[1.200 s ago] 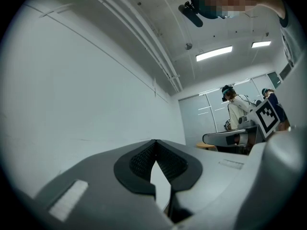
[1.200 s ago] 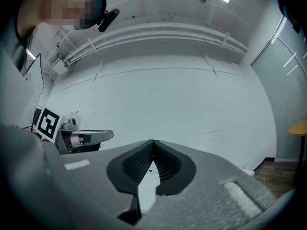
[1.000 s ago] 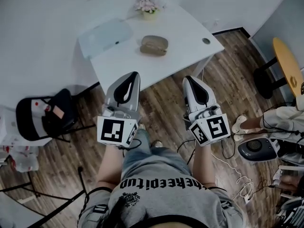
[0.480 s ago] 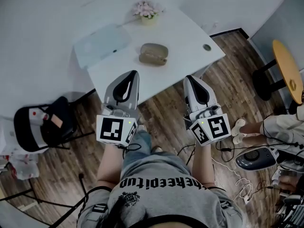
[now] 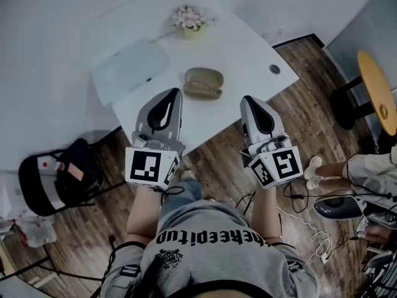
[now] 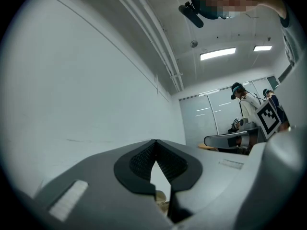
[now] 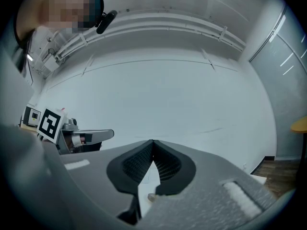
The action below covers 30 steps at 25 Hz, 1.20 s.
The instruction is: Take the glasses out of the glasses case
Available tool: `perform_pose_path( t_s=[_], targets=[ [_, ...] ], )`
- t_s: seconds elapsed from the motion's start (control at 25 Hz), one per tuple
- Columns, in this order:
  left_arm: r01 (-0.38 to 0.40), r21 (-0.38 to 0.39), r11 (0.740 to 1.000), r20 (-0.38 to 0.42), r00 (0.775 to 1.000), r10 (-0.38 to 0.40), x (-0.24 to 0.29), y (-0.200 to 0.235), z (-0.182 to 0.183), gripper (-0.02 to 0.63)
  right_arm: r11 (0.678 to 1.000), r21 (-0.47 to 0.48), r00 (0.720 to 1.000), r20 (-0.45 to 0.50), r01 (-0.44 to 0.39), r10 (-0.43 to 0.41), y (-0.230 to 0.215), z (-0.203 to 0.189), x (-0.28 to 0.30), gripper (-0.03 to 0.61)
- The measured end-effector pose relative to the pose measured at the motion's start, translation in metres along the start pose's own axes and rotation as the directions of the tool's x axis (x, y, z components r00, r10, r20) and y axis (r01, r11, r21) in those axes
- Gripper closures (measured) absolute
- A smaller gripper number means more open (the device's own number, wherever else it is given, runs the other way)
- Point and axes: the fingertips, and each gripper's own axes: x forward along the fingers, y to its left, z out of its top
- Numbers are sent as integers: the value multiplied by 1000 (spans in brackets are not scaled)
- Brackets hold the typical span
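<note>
"Grey plastic on both tools. How do the jaws of the left gripper (image 5: 176,93) stand?"

"Together. In the left gripper view (image 6: 156,141) the two tips meet at a point, with only the hollow behind them left between the ribbed pads, and nothing is gripped there."

"And the right gripper (image 5: 247,99)?"

"The same: its own view (image 7: 152,141) shows the tips pressed to each other and nothing between them. Each one points roughly level towards the wall, side by side, over the near edge of the white rectangular table (image 5: 248,45)."

"Where is the tan oval glasses case (image 5: 203,82)?"

"It lies flat on that table, closed, just past the two tips and between them, touched by neither."

"What else is on the table?"

"A pale blue translucent sheet (image 5: 131,70) to the left of the case, and a small pot of pink flowers (image 5: 192,19) near the far edge."

"And around it?"

"A brown wooden floor (image 5: 310,104), a black chair (image 5: 56,176) at the left, and a round yellow tabletop (image 5: 379,92) at the right."
</note>
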Motion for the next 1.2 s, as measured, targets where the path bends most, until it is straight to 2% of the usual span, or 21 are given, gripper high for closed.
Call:
perform_pose_path(
  t_s=[0.36, 0.76, 1.2],
  targets=[
    [29, -13, 999, -12, 999, -30, 36, 46, -12, 595, 1000, 3, 1000, -9, 26, -26, -7, -8, 55, 577],
    [85, -43, 995, -28, 996, -86, 58, 74, -34, 594, 997, -5, 996, -47, 74, -74, -11, -26, 87, 577],
    [74, -70, 995, -60, 995, -79, 71, 90, -51, 594, 999, 0, 986, -164, 35, -35, -23, -58, 116, 577]
  ],
)
